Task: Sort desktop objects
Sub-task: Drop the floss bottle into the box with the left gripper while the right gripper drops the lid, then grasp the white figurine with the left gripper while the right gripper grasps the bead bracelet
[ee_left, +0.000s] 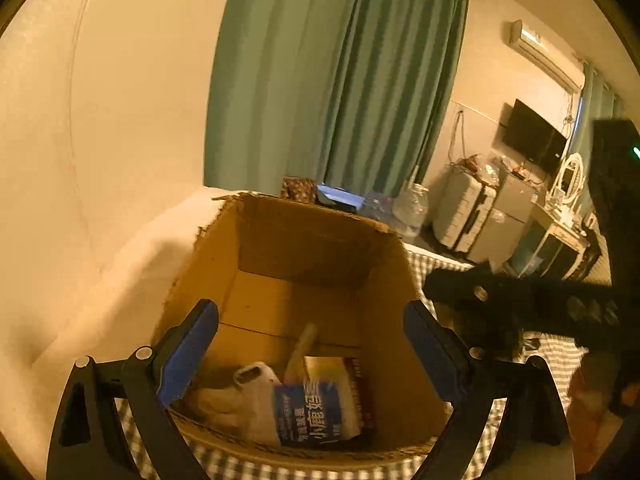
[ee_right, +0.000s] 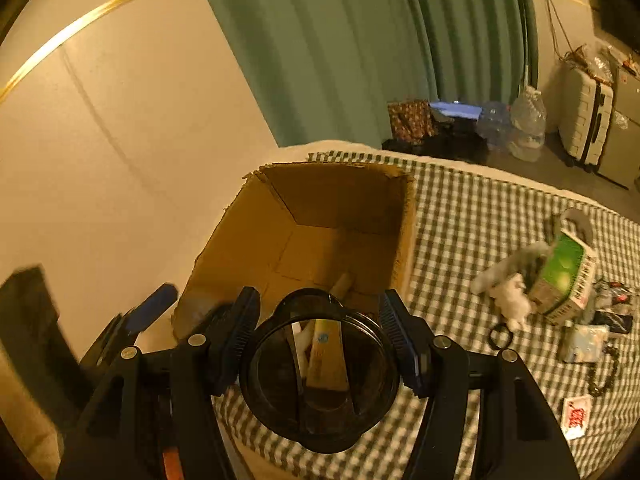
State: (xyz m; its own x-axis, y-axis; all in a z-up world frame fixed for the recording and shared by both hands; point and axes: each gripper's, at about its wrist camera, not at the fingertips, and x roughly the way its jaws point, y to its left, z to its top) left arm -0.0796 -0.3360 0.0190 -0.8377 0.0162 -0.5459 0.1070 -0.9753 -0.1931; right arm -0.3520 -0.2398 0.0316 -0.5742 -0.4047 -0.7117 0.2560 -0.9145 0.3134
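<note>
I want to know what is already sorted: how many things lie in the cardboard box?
3 show: a white plastic bag, a blue-labelled packet leaning on it, and a tan stick behind them, all at the near end of the cardboard box. More may lie underneath.

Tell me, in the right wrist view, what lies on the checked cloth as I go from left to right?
Cardboard box → round black-rimmed glass piece held in the right hand-held gripper → small black ring → white fluffy toy → green and white carton.
</note>
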